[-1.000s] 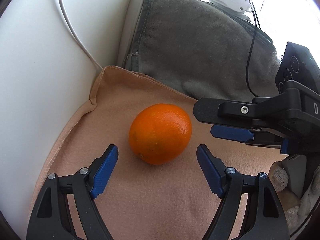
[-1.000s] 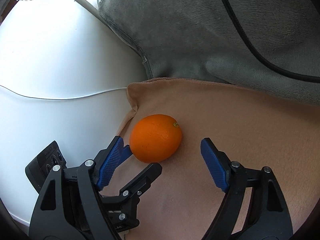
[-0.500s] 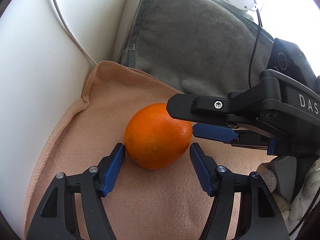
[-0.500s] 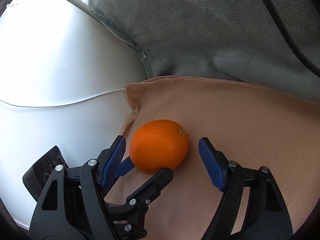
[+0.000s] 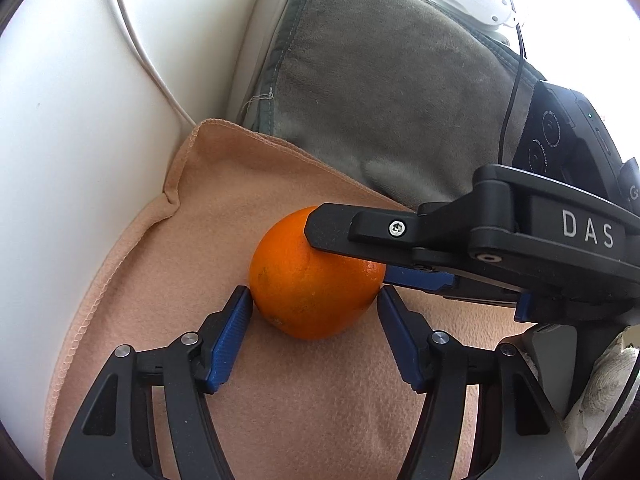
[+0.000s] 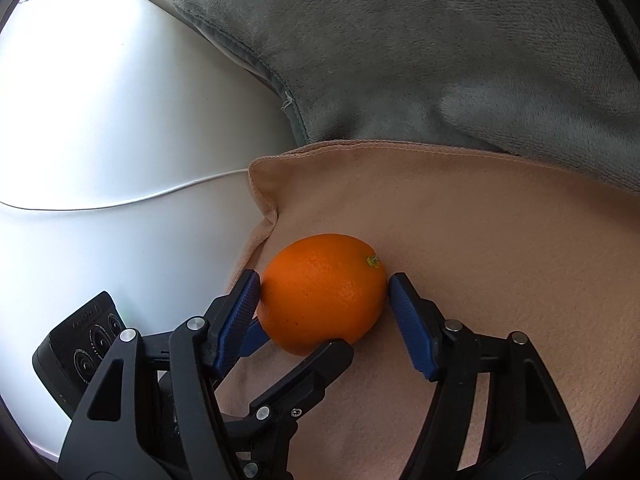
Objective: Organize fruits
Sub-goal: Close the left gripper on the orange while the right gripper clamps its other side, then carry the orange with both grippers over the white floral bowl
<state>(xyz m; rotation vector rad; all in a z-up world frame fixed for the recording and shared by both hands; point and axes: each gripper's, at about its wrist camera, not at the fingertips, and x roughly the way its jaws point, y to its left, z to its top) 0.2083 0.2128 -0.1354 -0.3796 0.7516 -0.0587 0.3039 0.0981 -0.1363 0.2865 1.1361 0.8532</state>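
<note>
One orange [image 5: 312, 288] lies on a peach cloth [image 5: 192, 248]; it also shows in the right wrist view [image 6: 320, 292], stem end to the right. My left gripper [image 5: 314, 300] has its blue pads against both sides of the orange. My right gripper [image 6: 324, 284] comes in from the right of the left wrist view [image 5: 384, 256] and its pads also touch the orange on both sides. Both grippers hold the same orange, crossing each other.
A grey plush cushion [image 5: 392, 92] lies behind the cloth, also in the right wrist view [image 6: 440, 48]. A white curved surface [image 5: 72, 120] with a thin white cable [image 5: 152, 68] runs along the left. A black cable [image 5: 512, 92] crosses the cushion.
Both grippers moved forward around the orange and narrowed until their pads touch it. The orange has stayed on the cloth.
</note>
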